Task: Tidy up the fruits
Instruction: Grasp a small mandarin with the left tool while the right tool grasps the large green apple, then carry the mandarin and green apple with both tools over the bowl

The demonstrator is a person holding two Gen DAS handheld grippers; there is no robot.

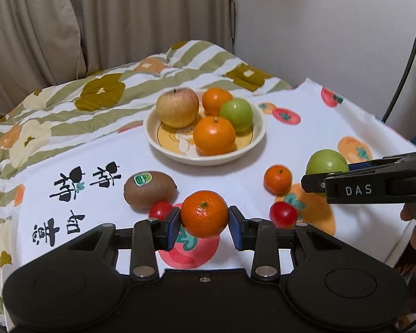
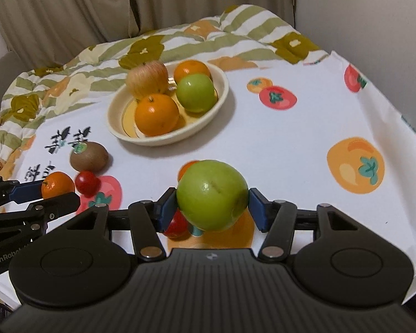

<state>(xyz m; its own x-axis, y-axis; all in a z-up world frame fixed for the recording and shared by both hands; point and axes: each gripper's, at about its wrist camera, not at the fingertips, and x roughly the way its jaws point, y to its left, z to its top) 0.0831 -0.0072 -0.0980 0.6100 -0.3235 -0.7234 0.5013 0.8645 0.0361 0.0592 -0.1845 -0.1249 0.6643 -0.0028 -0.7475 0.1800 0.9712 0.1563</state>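
Note:
My left gripper [image 1: 204,222] is shut on a mandarin [image 1: 204,213] and holds it above the printed cloth. My right gripper [image 2: 212,208] is shut on a green apple [image 2: 212,194]; it also shows in the left wrist view [image 1: 326,163]. A cream bowl [image 1: 163,144] at the centre holds a yellow-red apple [image 1: 177,106], two oranges [image 1: 214,136] and a green apple [image 1: 236,113]. On the cloth lie a kiwi [image 1: 149,189], a small mandarin [image 1: 278,179] and two cherry tomatoes [image 1: 283,213] [image 1: 160,210].
The white fruit-print cloth [image 2: 291,144] covers the table, over a flowered quilt [image 1: 69,102] at the left and back. Curtains and a wall stand behind. A black cable [image 1: 405,69] hangs at the right. The cloth's edge drops off at the right.

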